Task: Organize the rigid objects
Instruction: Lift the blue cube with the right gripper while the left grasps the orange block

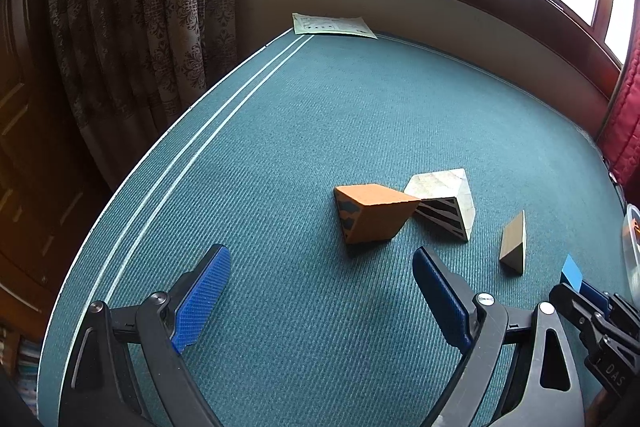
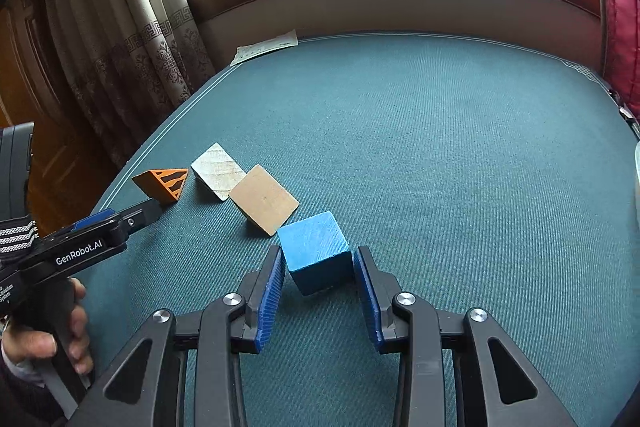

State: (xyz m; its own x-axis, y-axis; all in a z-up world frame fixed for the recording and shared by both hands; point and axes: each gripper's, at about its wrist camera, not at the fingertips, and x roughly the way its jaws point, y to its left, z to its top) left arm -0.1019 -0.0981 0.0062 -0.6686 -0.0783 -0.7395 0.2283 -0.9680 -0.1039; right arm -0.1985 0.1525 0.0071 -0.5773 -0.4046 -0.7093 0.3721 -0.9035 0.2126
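**Blue block clamped, row nearly done**

Right gripper point(image 2: 318, 269) squeezed in narrow on the blue painted wooden cube point(image 2: 315, 253), pads pressing both sides, lower centre of the right wrist view. Cube looks tipped on an edge, so probably held a little off the teal woven tablecloth point(image 2: 440, 147), though hard to say for sure.

Left gripper point(image 1: 322, 291) spread wide with nothing between the pads, hanging over bare cloth at the bottom of the left wrist view.

Already lined up diagonally toward the upper left of the right wrist view: tan plain wooden wedge point(image 2: 265, 199), then pale whitewashed wooden wedge point(image 2: 218, 170), then orange wooden wedge with black stripes point(image 2: 162, 183).

Looks like the placing step: blue cube going in as the fourth piece, just beside the tan one. Next move probably needs setting it flat, lining it up with the row, then letting go without nudging the tan neighbour.
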